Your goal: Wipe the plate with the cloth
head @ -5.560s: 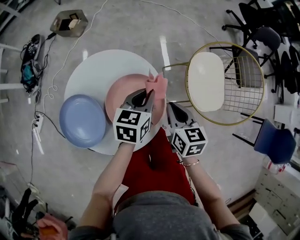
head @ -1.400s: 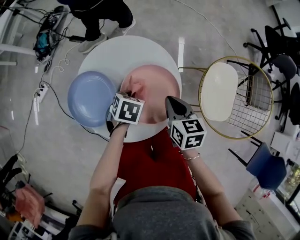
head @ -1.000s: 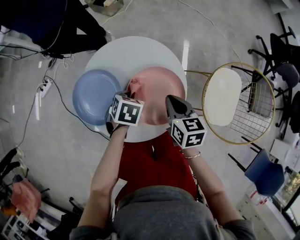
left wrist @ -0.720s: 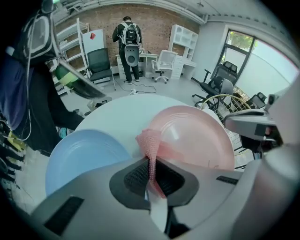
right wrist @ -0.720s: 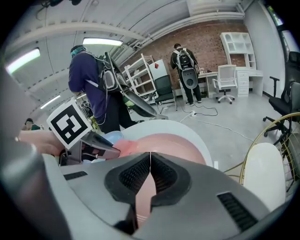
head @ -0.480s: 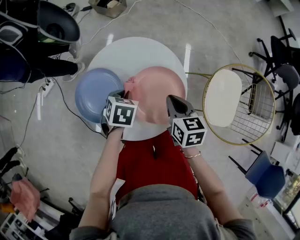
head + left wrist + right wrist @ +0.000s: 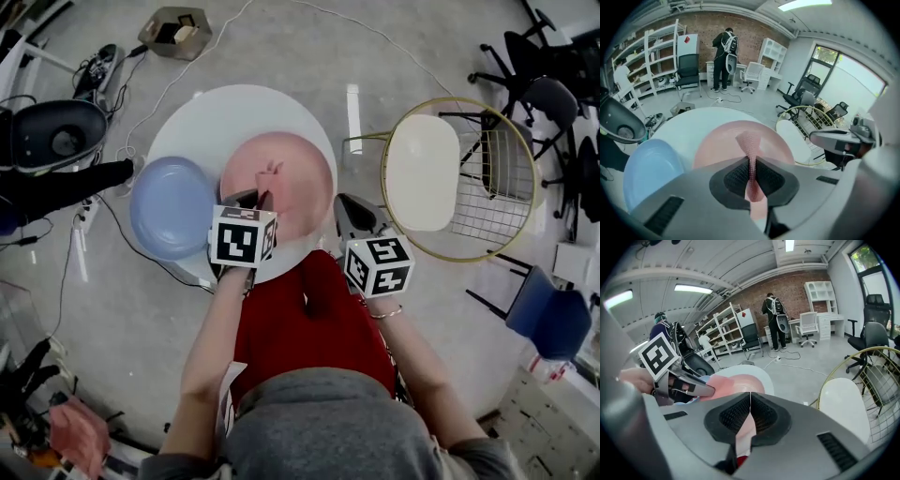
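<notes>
The left gripper [image 7: 751,161] has its jaws pinched on a fold of the pink cloth [image 7: 750,140], whose free end lies on the pink plate [image 7: 302,167] near its middle. The right gripper [image 7: 750,399] has its jaws pressed together on nothing and hangs just off the plate's near right rim. A blue plate [image 7: 169,206] sits just left of the pink one. Wiping looks to be in mid-stroke; next the cloth should drag over the parts not yet covered. Half a second ago the cloth was at the plate's left rim; the right gripper has barely moved.
</notes>
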The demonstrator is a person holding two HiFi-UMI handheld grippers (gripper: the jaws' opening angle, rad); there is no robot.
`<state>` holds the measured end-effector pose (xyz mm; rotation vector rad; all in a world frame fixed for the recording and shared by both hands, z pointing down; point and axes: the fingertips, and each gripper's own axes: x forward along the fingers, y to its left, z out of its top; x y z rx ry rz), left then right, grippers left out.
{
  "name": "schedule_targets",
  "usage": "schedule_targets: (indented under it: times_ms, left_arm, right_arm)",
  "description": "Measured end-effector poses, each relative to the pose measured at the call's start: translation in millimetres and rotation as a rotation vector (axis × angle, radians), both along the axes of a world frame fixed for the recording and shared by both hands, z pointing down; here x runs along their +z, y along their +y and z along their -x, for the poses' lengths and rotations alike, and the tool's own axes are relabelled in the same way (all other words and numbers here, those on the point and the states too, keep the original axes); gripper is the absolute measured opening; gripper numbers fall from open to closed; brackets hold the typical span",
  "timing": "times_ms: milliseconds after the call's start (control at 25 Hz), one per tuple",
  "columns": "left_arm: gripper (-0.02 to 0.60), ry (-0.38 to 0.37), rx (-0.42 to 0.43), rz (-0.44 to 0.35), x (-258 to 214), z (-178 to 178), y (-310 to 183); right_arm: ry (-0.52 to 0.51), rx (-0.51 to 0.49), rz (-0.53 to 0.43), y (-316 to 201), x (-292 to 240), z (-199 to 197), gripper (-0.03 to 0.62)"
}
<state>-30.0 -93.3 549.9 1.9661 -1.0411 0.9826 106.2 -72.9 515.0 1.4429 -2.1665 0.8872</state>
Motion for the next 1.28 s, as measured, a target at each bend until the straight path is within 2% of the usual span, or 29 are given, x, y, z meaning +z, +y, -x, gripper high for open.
schedule_targets:
  times_ms: [240, 440, 800, 1120, 1280]
  left_arm:
    - [0.034, 0.058, 0.128, 0.031, 9, -75, 15]
    - [0.034, 0.062, 0.191, 0.073, 23, -96, 32]
    - [0.034, 0.029, 0.197, 0.150, 51, -84, 66]
    - [0.034, -0.033, 0.184, 0.138, 53, -53, 72]
    - [0.034, -0.047, 0.152, 0.131, 51, -34, 71]
  right_arm:
    - [-0.003, 0.118, 0.005, 20, 3, -51, 0.029]
    - [-0.005, 0.159, 0.021, 33, 7, -66, 0.029]
    - [-0.015, 0.101, 0.052, 35, 25, -50, 0.029]
    - [-0.013, -0.030, 0.050, 24, 24, -4, 0.029]
    - [-0.011, -0.087, 0.052, 20, 24, 17, 0.029]
